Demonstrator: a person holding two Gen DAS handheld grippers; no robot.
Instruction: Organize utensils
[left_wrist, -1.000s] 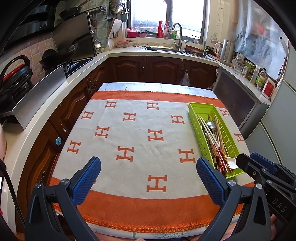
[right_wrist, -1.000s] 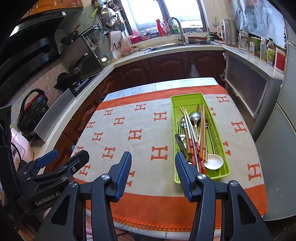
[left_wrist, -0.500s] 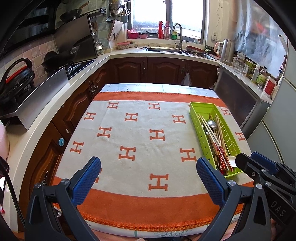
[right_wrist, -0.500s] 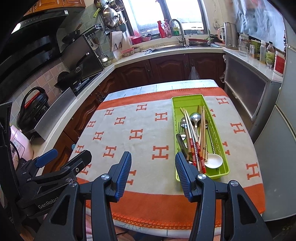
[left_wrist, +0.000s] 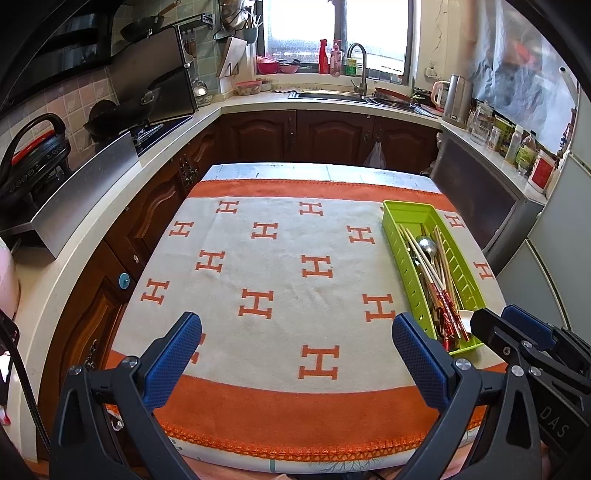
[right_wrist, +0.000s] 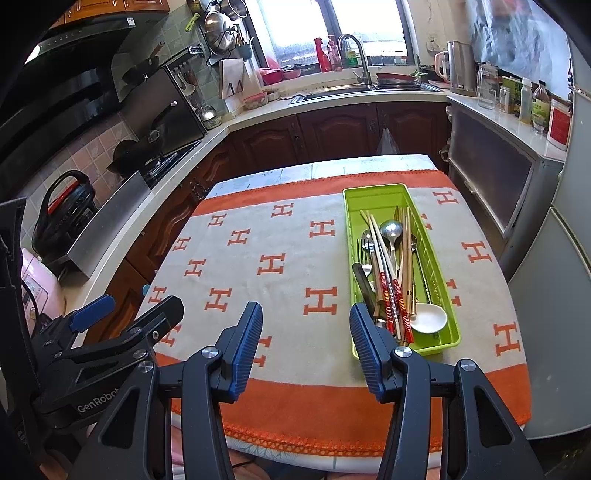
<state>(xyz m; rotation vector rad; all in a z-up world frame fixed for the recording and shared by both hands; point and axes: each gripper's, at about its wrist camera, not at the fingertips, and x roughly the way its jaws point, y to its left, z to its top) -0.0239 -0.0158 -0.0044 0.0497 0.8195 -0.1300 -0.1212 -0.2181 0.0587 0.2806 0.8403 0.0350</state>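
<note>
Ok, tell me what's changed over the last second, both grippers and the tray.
Very little. Both cameras drifted slightly, so the table sits a touch differently in view. Nothing was grasped or released: the left gripper and right gripper remain open and empty above the near edge of the cloth. The green tray and its utensils are unmoved.

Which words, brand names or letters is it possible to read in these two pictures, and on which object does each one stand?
"GenRobot", last letter partly cut off: on the black body of the left claw, seen from the right wrist view.
"DAS": on the body of the right claw, seen from the left wrist view.
"H", repeated in orange: woven across the tablecloth.
Labels on the bottles and jars on the right counter: too small to read.
</note>
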